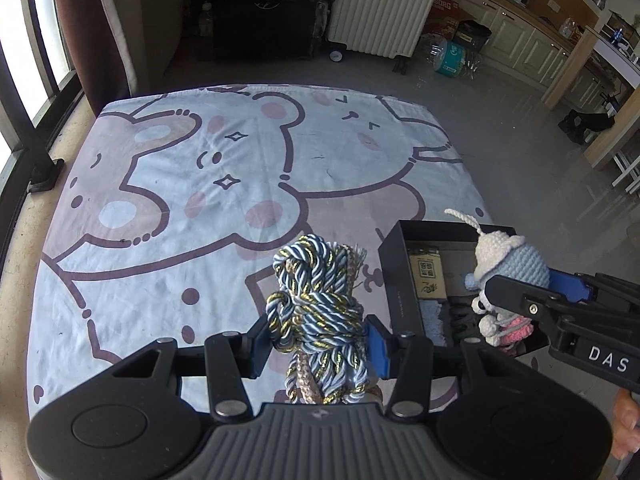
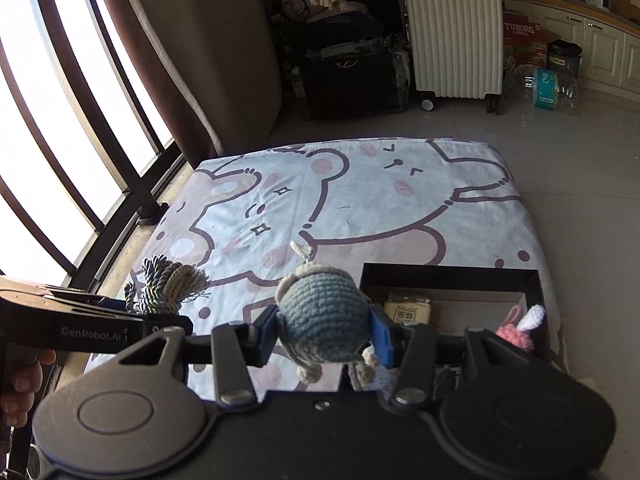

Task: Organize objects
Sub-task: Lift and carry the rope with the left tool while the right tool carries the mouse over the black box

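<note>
My left gripper (image 1: pixel 318 338) is shut on a bundle of twisted blue, white and gold rope (image 1: pixel 320 296), held above the sheet left of the box. The rope also shows at the left in the right wrist view (image 2: pixel 168 286). My right gripper (image 2: pixel 322 330) is shut on a blue and white crochet doll (image 2: pixel 322 316) at the box's near left corner; the doll shows in the left wrist view (image 1: pixel 508 268) over the box. The open black box (image 1: pixel 400 276) holds a yellowish card (image 1: pixel 428 274) and a pink crochet toy (image 2: pixel 516 334).
A bear-print sheet (image 1: pixel 200 184) covers the low table. A window with dark bars (image 2: pixel 60 152) and a brown curtain stand at the left. A white ribbed suitcase (image 2: pixel 456 40), a water jug (image 2: pixel 552 88) and cabinets stand beyond on the grey floor.
</note>
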A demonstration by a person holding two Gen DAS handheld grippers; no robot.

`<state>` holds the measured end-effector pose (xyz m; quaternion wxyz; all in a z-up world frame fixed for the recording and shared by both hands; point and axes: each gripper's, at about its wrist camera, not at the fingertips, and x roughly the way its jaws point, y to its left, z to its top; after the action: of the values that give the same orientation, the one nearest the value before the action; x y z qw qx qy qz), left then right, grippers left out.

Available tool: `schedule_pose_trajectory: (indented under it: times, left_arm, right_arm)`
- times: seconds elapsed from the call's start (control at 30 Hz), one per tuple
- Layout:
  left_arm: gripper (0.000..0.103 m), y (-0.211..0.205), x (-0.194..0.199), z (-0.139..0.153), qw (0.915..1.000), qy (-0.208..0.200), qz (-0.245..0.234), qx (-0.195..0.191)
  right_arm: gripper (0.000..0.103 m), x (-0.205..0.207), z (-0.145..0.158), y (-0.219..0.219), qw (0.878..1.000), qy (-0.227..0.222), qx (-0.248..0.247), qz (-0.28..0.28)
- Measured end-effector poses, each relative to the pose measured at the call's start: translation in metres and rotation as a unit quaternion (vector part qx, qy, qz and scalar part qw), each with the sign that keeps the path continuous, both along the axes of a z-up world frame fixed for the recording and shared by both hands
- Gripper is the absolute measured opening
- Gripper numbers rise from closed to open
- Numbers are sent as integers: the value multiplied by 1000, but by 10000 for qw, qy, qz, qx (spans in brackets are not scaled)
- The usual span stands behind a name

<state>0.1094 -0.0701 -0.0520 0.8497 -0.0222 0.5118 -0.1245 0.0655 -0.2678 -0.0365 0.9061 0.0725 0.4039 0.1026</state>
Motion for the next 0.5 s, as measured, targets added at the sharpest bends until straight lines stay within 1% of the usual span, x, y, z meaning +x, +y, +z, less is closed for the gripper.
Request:
schedule_pose_trajectory:
  times: [0.07, 0.17, 0.27, 0.5]
  left_arm:
    - [49, -9, 1, 1, 10000, 50, -33, -73]
    - [49, -26, 1, 5, 9999, 13, -109, -55]
    - [49, -41, 3, 8, 9997, -32, -236, -20]
    - [49, -74, 14, 12, 9991, -55, -423, -72]
  right_arm:
    - [49, -2, 3, -7, 10000, -2, -46, -28]
    - [49, -5, 7, -20, 9999, -25, -123, -113]
    - [49, -7, 10, -34, 9997, -44, -117, -216]
    - [49, -8, 13, -63, 9991, -95, -102, -401]
